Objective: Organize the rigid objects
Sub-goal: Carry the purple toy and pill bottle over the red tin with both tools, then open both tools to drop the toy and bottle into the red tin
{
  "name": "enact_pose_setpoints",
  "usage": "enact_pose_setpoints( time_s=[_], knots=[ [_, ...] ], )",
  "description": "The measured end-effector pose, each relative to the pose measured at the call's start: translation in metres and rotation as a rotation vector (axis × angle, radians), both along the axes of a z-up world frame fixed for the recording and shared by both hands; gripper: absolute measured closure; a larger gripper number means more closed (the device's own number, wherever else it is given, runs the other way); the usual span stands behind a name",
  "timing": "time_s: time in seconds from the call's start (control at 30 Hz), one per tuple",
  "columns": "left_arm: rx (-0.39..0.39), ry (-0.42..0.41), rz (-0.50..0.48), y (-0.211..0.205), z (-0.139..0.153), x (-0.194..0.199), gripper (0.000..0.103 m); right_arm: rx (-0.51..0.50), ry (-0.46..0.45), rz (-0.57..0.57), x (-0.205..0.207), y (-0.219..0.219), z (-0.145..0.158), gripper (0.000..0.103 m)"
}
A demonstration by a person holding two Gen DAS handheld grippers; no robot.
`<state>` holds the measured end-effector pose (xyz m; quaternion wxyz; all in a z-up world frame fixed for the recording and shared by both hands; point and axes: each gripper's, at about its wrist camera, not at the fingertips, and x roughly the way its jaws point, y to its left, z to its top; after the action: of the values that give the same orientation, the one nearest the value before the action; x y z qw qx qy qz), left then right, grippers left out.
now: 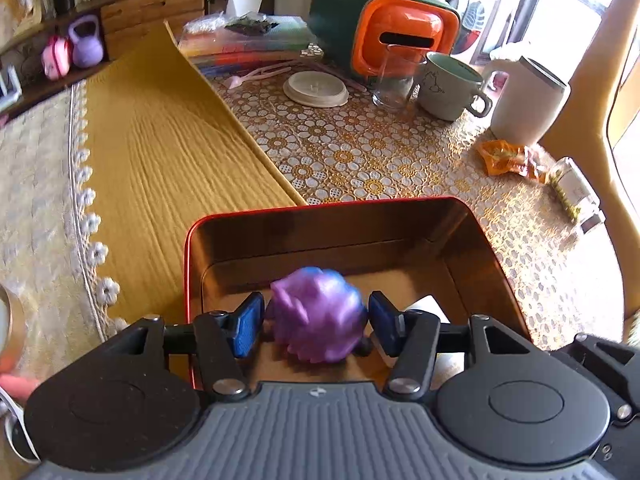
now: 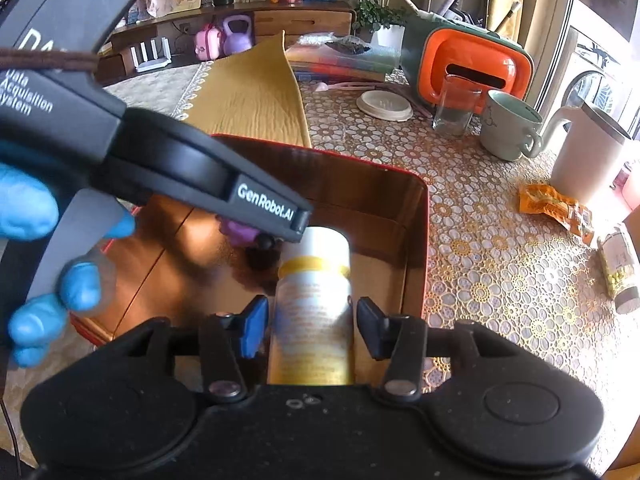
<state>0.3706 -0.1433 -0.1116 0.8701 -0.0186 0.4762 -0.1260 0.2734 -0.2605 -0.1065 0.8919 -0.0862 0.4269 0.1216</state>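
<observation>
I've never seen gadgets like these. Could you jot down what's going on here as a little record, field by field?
Setting: table with a floral lace cover
Container: open red tin, copper-coloured inside
Left gripper: over the tin, a purple toy between its blue pads, small gaps showing on both sides
Right gripper: over the tin, a white bottle with a yellow band between its pads, narrow gaps showing
Person: blue-gloved hand on the left tool
Nearby: green mug, glass, white jug, orange snack packet

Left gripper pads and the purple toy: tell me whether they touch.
Apart. The left wrist view shows a thin gap between each blue pad and the purple toy, which sits over the red tin.
</observation>
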Motion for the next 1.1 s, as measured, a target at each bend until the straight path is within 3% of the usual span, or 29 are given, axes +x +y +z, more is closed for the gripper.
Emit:
enact_pose_setpoints(
  time_s=[0.07,0.33,0.73,0.83,1.1],
  knots=[
    [-0.014,0.001,0.007,0.003,0.002,-0.001,0.037,0.006,0.000,0.000,-0.003,-0.001,0.000,0.052],
    [-0.004,-0.019,-0.008,0.010,0.011,-0.020,0.037,0.025,-0.002,-0.008,-0.015,-0.004,0.004,0.051],
    [0.014,-0.092,-0.035,0.024,0.045,-0.070,0.036,0.050,-0.044,-0.036,-0.039,-0.008,0.031,0.041],
    [0.005,-0.112,-0.039,0.029,0.054,-0.083,0.029,0.058,-0.056,-0.042,-0.046,-0.009,0.039,0.040],
    [-0.015,-0.146,-0.032,0.046,0.074,-0.116,0.026,0.074,-0.081,-0.038,-0.065,0.000,0.054,0.039]
  ],
)
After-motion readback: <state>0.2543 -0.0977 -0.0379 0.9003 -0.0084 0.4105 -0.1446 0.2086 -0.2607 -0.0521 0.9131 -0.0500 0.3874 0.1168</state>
